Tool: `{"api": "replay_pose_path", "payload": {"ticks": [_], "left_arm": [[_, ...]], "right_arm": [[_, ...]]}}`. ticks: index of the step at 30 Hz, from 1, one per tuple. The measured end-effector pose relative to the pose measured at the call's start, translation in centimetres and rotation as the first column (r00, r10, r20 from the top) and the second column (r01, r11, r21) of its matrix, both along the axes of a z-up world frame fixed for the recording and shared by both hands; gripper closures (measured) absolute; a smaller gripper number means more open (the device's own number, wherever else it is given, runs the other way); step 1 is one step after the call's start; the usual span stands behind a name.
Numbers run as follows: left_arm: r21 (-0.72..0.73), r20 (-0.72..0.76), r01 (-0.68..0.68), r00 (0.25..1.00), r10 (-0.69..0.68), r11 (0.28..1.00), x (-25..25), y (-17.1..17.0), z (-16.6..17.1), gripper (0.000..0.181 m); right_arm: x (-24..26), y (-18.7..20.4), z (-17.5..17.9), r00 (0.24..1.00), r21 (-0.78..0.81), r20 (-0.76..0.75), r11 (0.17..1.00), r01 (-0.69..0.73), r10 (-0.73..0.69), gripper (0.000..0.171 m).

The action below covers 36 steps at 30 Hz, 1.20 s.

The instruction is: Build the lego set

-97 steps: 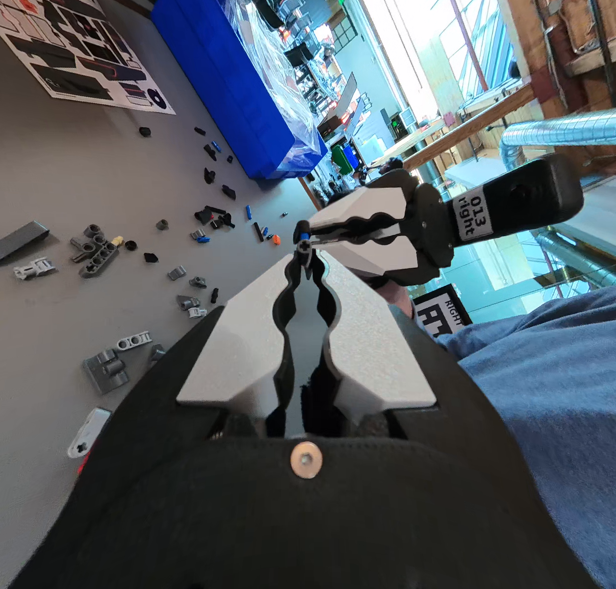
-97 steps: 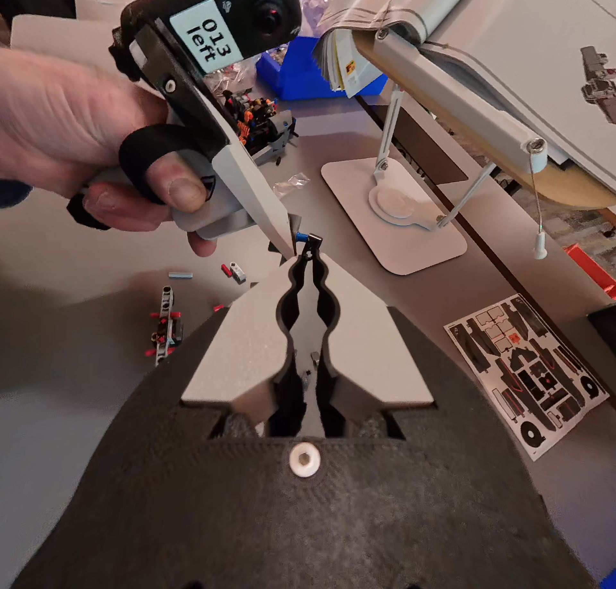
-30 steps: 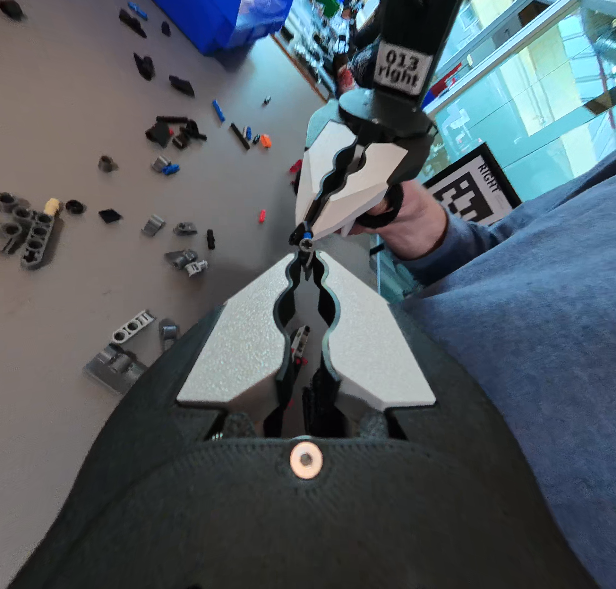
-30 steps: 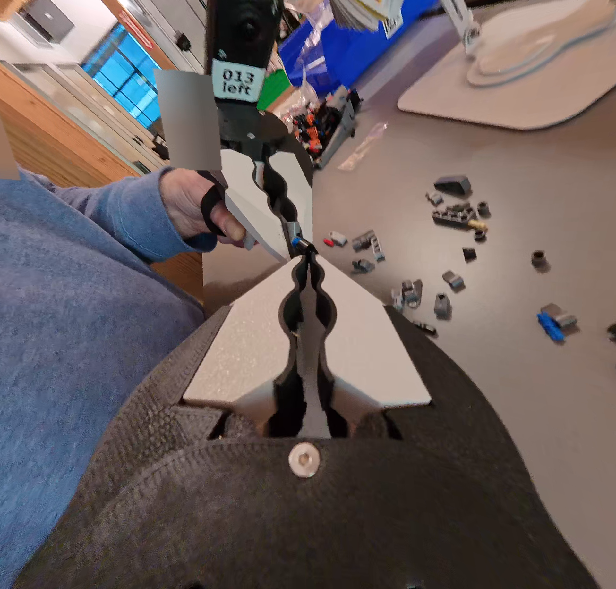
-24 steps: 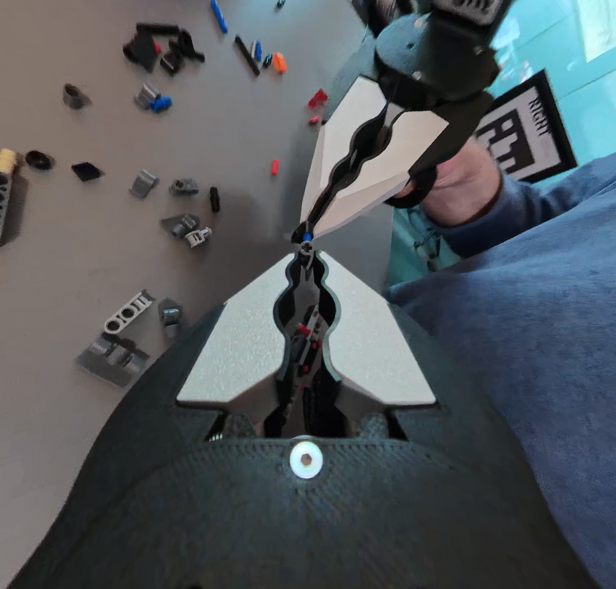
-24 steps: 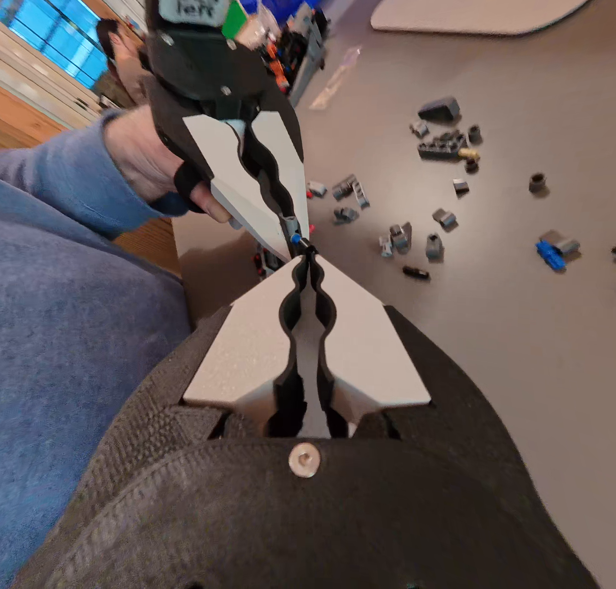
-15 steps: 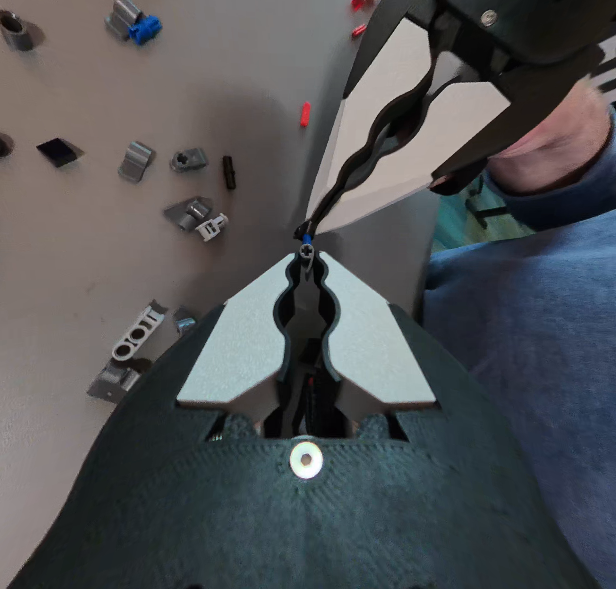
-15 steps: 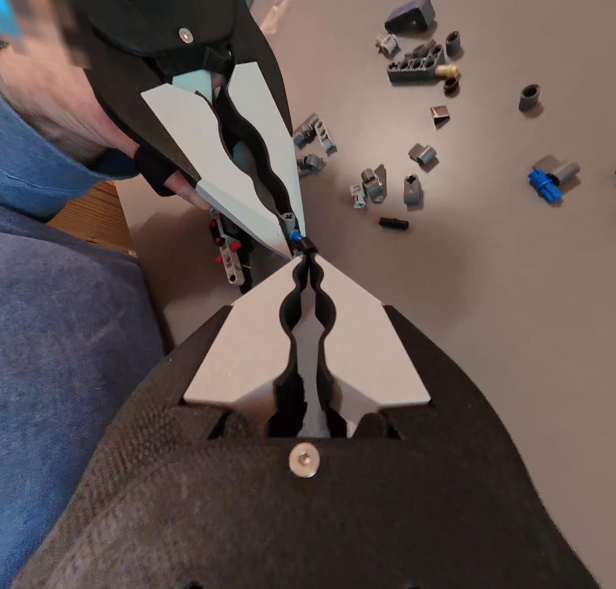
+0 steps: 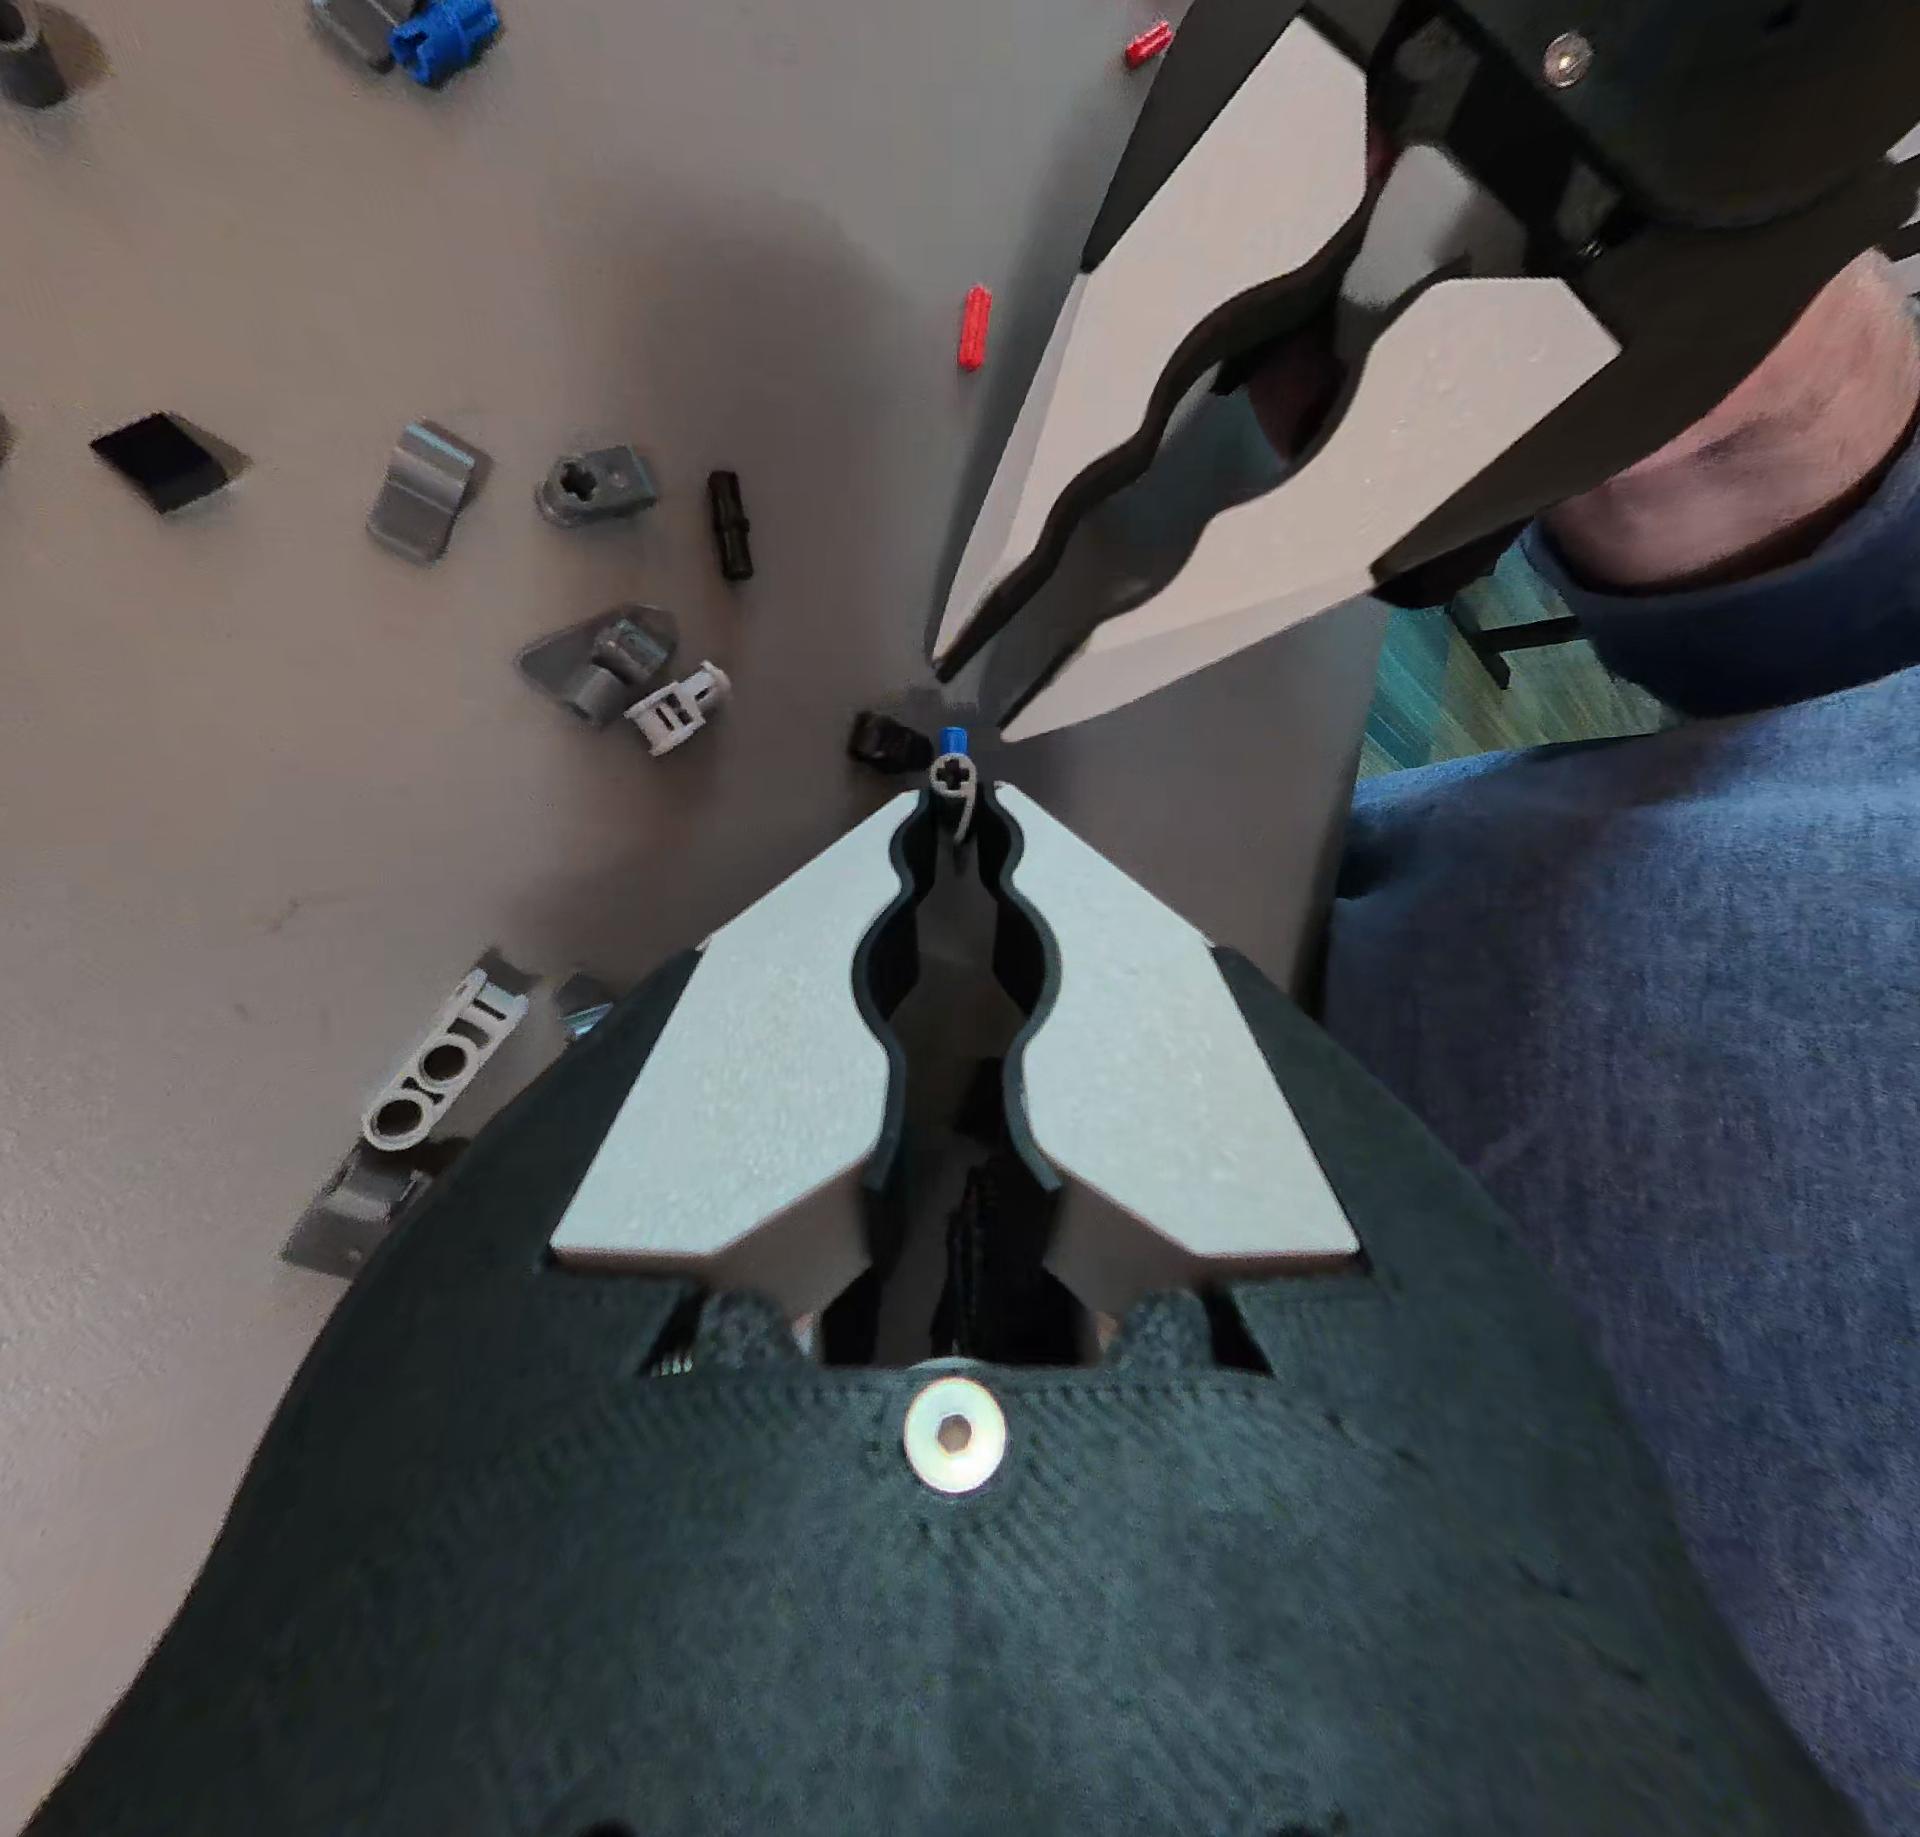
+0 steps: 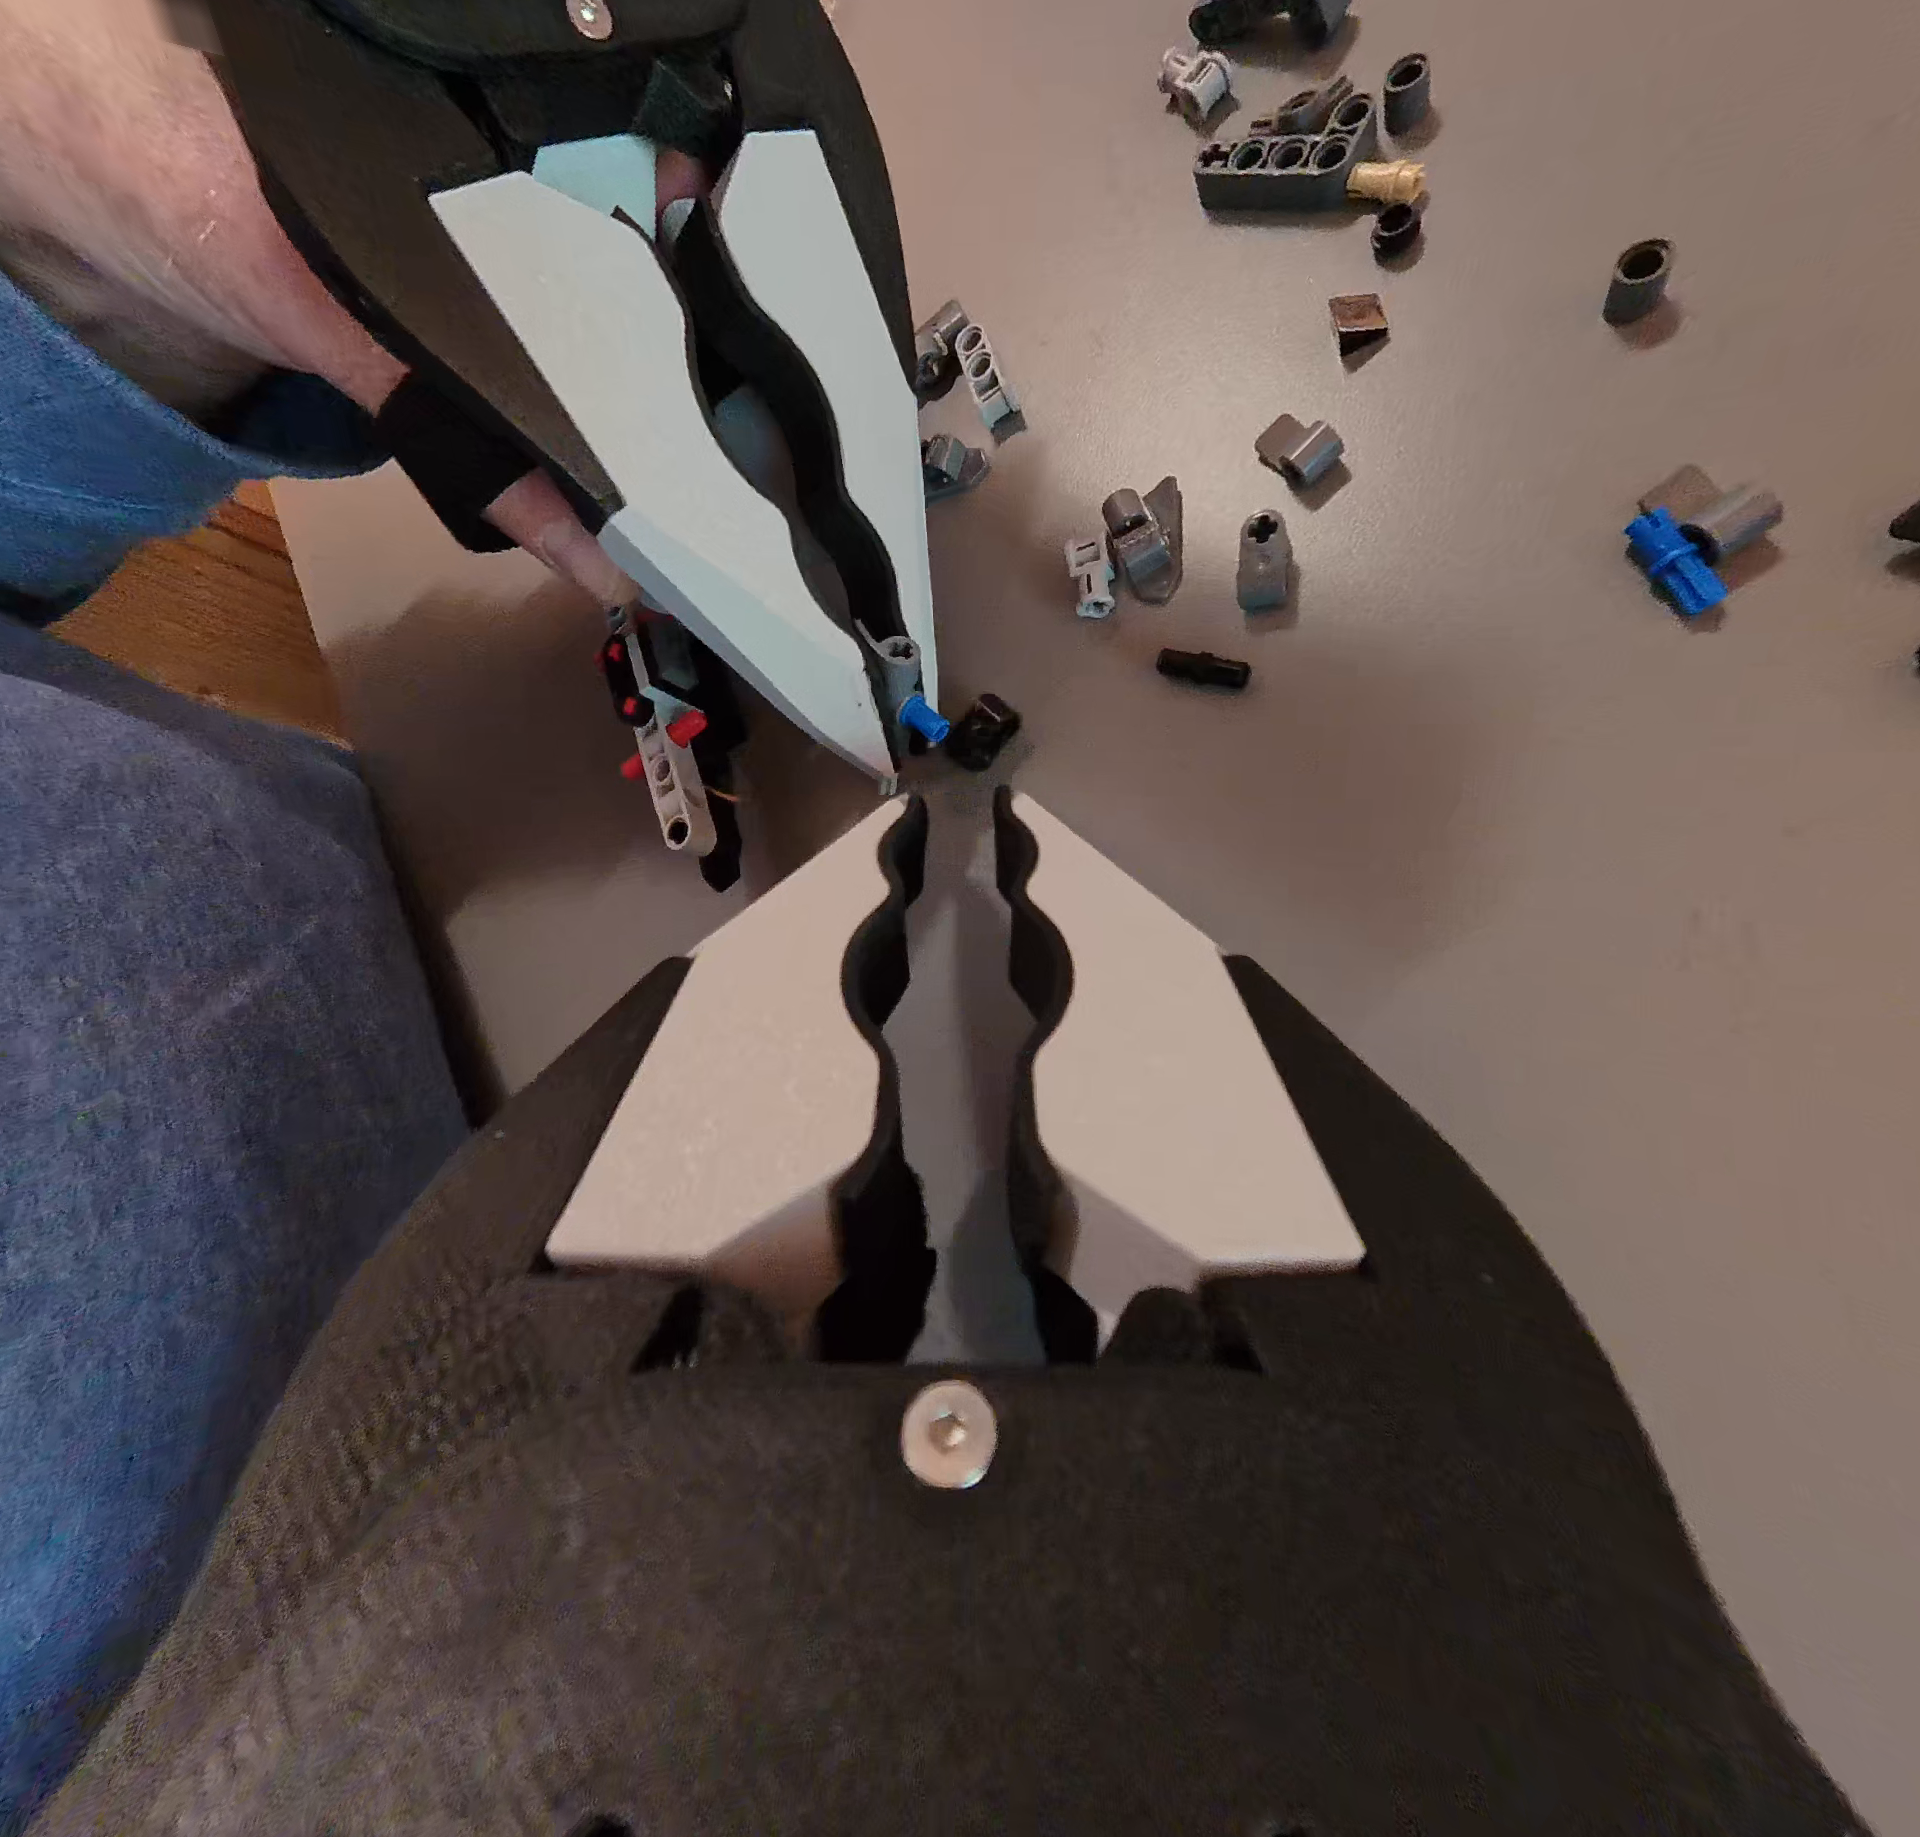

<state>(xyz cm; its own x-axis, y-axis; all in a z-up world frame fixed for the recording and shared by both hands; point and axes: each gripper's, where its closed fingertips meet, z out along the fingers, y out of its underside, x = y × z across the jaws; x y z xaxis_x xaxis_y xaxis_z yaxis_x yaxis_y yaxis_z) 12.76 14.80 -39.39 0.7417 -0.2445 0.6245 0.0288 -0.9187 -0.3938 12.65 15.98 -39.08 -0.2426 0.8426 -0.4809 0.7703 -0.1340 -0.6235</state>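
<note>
Grey connector, blue pin protruding.

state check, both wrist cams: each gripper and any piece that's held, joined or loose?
left gripper: shut on grey connector
grey connector: held at the fingertips, blue pin in its end
blue pin: seated in the connector, tip sticking out
right gripper: open, nothing in it
small black piece: loose, just off the pin tip, no gripper holds it
black pin: lying loose on table

Soft dim light, fisheye-warped edges
</note>
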Motion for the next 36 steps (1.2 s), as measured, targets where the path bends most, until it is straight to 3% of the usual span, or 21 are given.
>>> {"api": "replay_pose_path", "payload": {"ticks": [11, 17, 21, 28, 36], "left_arm": [[0.007, -0.010, -0.041, 0.999, 0.041, 0.999, -1.5, -0.9, 0.7, 0.175], [0.006, -0.002, -0.063, 0.998, 0.063, 0.998, -2.0, -1.3, 0.6, 0.175], [0.002, -0.002, -0.071, 0.997, 0.071, 0.997, -2.2, -1.4, 0.4, 0.175], [-0.003, 0.055, -0.107, 0.993, 0.107, 0.994, -2.3, -1.2, 0.4, 0.175], [0.028, 0.265, -0.228, 0.941, 0.213, 0.973, -2.4, 0.2, 2.1, 0.175]], "right_arm": [[-0.8, 0.4, 0.6, 0.999, 0.046, -0.042, 0.999, -0.001, 0.003, 0.153], [-1.7, 0.4, 0.1, 0.992, 0.175, -0.033, 0.978, -0.117, 0.124, 0.150], [-1.9, 0.1, -0.9, 0.985, 0.256, -0.013, 0.953, -0.162, 0.171, 0.166], [-2.8, -0.1, 0.1, 0.992, 0.205, -0.099, 0.977, -0.062, 0.084, 0.167], [-3.7, 0.2, 2.1, 0.973, 0.084, -0.226, 0.994, 0.076, -0.055, 0.168]]}}
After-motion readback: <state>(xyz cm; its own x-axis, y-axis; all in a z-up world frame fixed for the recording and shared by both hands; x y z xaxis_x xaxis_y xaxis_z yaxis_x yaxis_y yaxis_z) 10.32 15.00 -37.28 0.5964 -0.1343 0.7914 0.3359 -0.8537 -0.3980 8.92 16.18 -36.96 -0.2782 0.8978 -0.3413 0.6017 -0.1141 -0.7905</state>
